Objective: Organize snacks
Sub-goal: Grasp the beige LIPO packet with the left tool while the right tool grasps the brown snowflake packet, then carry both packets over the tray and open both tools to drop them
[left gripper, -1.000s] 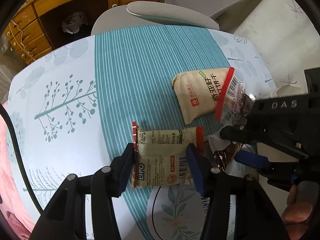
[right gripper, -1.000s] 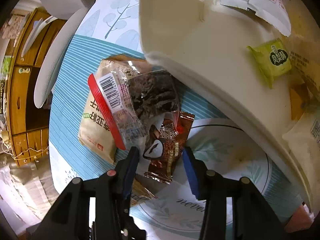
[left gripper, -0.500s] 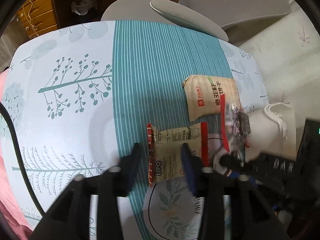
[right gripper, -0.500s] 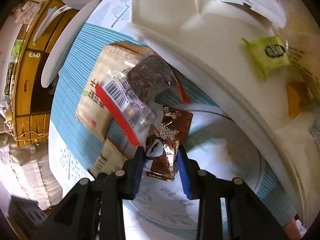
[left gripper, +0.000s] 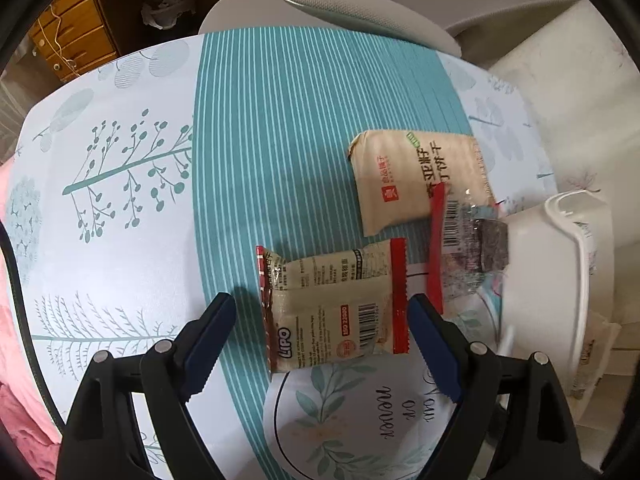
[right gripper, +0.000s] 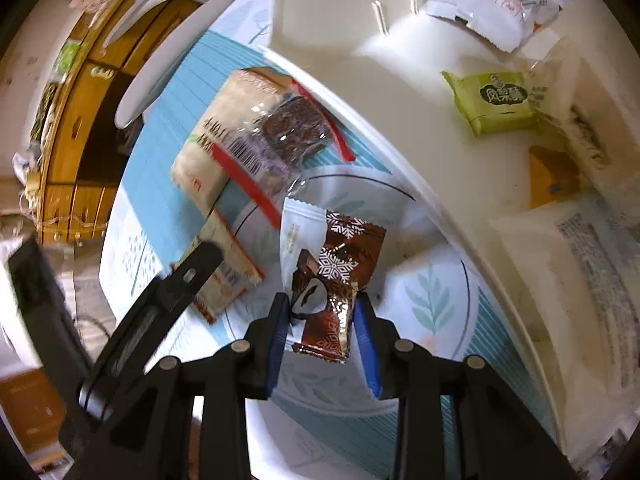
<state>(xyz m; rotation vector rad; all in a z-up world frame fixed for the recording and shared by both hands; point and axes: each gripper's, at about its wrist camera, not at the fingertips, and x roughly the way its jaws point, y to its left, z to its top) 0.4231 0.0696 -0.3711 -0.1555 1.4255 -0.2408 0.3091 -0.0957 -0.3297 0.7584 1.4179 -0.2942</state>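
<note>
White tray (right gripper: 400,92) at the right of the surface (left gripper: 132,264), holding a white packet (right gripper: 494,8) at its far end, a green packet (right gripper: 494,102) mid-way, and a pale printed bag (right gripper: 580,264) nearer; an orange item beside the green one too blurred to name. Same tray (left gripper: 560,264) at the right edge in the left wrist view.

Left gripper (left gripper: 320,328) spread wide, jaws just opened, pads clear of the Lipo packet (left gripper: 332,304) lying flat between them on the teal-striped cloth. Right gripper (right gripper: 320,320) narrowed and clamped on a brown snowflake wrapper (right gripper: 332,280), lifted off the surface just outside the tray wall. Beige biscuit bag (left gripper: 408,176) further back, with a clear red-edged packet (left gripper: 464,248) lying partly over it and against the tray.

Beyond the surface, a grey chair (left gripper: 360,12) and wooden drawers (left gripper: 72,36).
</note>
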